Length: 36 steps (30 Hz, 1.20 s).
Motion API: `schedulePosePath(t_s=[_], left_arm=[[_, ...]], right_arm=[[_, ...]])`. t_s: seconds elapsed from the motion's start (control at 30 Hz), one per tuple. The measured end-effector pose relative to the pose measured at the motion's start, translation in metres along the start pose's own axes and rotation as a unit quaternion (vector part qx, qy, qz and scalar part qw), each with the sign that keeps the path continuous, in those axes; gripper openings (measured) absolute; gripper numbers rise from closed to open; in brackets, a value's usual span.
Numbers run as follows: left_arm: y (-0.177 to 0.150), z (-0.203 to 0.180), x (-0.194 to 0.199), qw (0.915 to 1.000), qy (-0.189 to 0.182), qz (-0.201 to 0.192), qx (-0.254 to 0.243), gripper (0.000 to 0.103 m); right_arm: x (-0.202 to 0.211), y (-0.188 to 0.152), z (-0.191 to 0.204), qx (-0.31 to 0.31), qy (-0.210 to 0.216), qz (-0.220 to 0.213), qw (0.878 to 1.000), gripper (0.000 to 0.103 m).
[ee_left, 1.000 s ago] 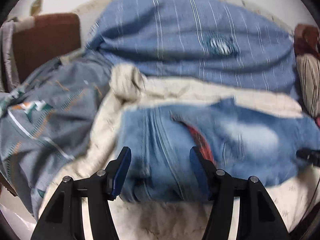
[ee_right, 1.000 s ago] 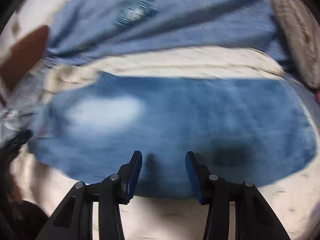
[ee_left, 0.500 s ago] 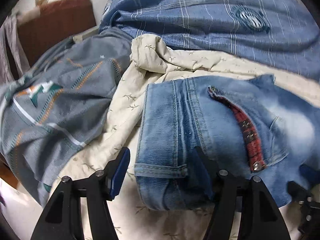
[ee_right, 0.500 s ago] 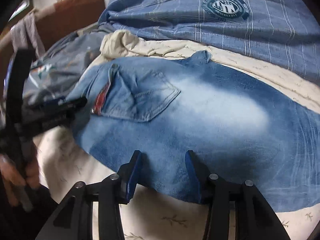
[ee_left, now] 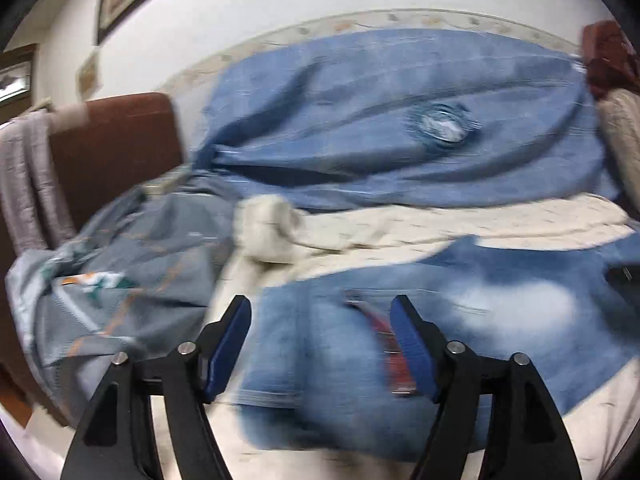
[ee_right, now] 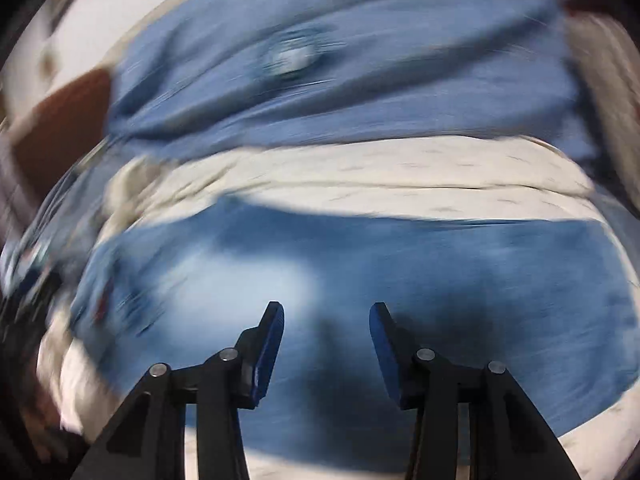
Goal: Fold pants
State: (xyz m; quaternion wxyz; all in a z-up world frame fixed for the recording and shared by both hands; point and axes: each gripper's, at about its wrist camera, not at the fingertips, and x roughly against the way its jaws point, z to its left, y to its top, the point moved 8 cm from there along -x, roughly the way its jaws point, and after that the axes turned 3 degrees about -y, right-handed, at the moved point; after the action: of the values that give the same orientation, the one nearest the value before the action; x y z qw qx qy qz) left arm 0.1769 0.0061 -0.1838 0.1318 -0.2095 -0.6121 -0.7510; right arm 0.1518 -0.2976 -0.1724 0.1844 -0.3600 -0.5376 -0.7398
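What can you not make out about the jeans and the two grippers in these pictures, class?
- Jeans folds and seams: smeared by motion blur in both wrist views.
- Jeans' right end: cut off by the left wrist view's edge.
- Left gripper, right gripper: whether fingertips touch denim, blur hides.
- Blue blanket's round emblem: unreadable, blurred.

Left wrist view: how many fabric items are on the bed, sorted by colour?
Blue: 2, the jeans and the blanket
Grey: 1, the patterned cloth
Cream: 1, the sheet
Total: 4
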Motion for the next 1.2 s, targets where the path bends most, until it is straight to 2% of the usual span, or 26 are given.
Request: schedulePosePath(t_s=[0.17, 0.3, 0.37, 0.57, 0.67, 0.77, 0.83, 0.93, 1.03, 1.2], left_arm=[[-0.012, -0.049, -0.026, 0.9963, -0.063, 0.057, -0.010, 0.074], [-0.025, -0.067, -0.043, 0.9911, -0.082, 0.105, -0.002, 0.074], [-0.030, -0.071, -0.049, 0.9898, -0.076, 0.121, 0.001, 0.075], [-0.037, -0.088, -0.047, 0.9890, -0.049, 0.126, -0.060, 0.081], [-0.038, -0.089, -0.045, 0.9890, -0.053, 0.124, -0.060, 0.081], [-0.032, -0.084, -0.041, 0.9901, -0.069, 0.117, -0.035, 0.081], [-0.027, -0.081, -0.039, 0.9909, -0.077, 0.108, -0.022, 0.081], [-0.021, -0.080, -0.033, 0.9917, -0.086, 0.095, -0.008, 0.082], [-0.018, -0.084, -0.025, 0.9908, -0.103, 0.087, -0.008, 0.082], [-0.019, -0.104, -0.016, 0.9877, -0.124, 0.083, -0.048, 0.082]], right_arm=[[-0.022, 0.018, -0.081, -0.062, -0.061, 0.018, 0.996, 0.048], [-0.034, 0.025, -0.122, -0.080, -0.095, 0.017, 0.992, 0.048], [-0.040, 0.030, -0.131, -0.072, -0.118, 0.013, 0.990, 0.048], [-0.058, 0.043, -0.149, -0.077, -0.111, 0.016, 0.991, 0.049], [-0.058, 0.045, -0.151, -0.096, -0.101, 0.010, 0.990, 0.048], [-0.036, 0.045, -0.145, -0.118, -0.078, -0.014, 0.990, 0.050], [-0.012, 0.044, -0.134, -0.115, -0.058, -0.043, 0.991, 0.050], [0.022, 0.033, -0.125, -0.110, -0.047, -0.061, 0.991, 0.050], [0.044, 0.012, -0.129, -0.121, -0.031, -0.057, 0.990, 0.050], [0.056, -0.017, -0.142, -0.145, 0.004, -0.031, 0.989, 0.050]])
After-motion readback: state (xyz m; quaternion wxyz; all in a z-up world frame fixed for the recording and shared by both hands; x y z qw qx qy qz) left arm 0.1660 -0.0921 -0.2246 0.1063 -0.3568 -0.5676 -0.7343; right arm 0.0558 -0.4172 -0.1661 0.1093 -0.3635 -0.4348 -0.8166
